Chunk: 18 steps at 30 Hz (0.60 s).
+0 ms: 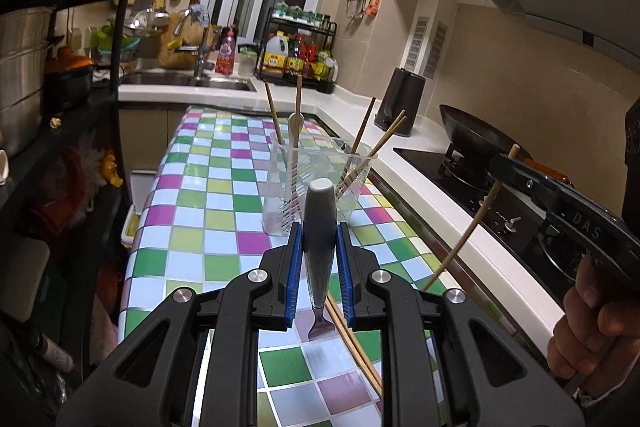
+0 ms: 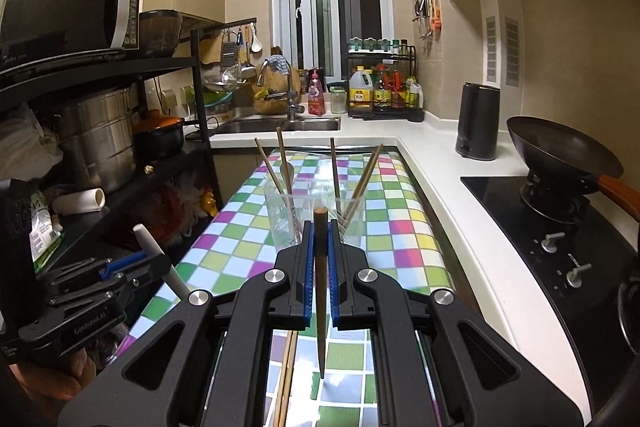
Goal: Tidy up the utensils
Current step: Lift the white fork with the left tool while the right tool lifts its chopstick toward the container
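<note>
grippers first: my left gripper (image 1: 319, 259) is clamped on a grey-handled utensil (image 1: 319, 223), handle end pointing ahead and metal end hanging back toward me. my right gripper (image 2: 320, 267) is pinched tight on a single brown chopstick (image 2: 320, 291), its long axis running straight forward, tip drooping down. two more chopsticks (image 2: 286, 379) lie on the checkered table (image 2: 248, 251) below. dead ahead of both stands the clear holder (image 2: 316, 215), already bristling with chopsticks; i judge neither hand clearly nearer.

Right claw (image 2: 320, 227) around upright chopstick (image 2: 320, 291)
</note>
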Each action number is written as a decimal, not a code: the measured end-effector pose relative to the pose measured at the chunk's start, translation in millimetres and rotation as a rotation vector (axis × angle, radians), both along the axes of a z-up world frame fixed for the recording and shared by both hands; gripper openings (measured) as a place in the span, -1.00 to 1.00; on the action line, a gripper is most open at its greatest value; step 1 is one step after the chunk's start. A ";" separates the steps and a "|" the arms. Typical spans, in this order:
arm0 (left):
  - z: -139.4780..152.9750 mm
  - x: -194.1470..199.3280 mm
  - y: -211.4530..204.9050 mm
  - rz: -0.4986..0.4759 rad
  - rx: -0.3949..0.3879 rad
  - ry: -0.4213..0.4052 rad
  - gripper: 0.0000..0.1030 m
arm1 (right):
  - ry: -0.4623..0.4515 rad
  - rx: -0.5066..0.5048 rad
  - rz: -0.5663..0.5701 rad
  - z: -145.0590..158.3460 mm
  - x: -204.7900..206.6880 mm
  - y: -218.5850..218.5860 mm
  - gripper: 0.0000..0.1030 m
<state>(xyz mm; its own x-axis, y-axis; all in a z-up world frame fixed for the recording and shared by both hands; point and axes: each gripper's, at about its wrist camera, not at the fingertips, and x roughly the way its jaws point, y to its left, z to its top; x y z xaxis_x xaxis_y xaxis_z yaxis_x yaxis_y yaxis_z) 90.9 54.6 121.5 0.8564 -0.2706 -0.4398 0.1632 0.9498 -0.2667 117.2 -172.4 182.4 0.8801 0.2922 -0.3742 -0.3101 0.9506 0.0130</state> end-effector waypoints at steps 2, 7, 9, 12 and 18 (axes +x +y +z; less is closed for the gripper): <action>6.3 12.3 5.4 0.007 -0.017 0.025 -0.67 | -0.009 0.003 0.016 9.2 10.3 0.2 -0.87; 35.7 44.9 10.6 0.009 -0.016 0.036 -0.67 | -0.043 0.025 0.060 44.2 37.2 2.5 -0.87; 53.3 57.3 12.0 0.005 -0.021 0.025 -0.67 | -0.061 0.029 0.074 59.6 48.7 5.7 -0.87; 83.5 78.3 11.1 0.006 -0.012 -0.004 -0.67 | -0.104 0.035 0.089 85.5 65.3 13.1 -0.87; 129.4 117.2 7.0 0.005 0.010 -0.067 -0.67 | -0.170 0.061 0.096 122.7 102.5 27.6 -0.87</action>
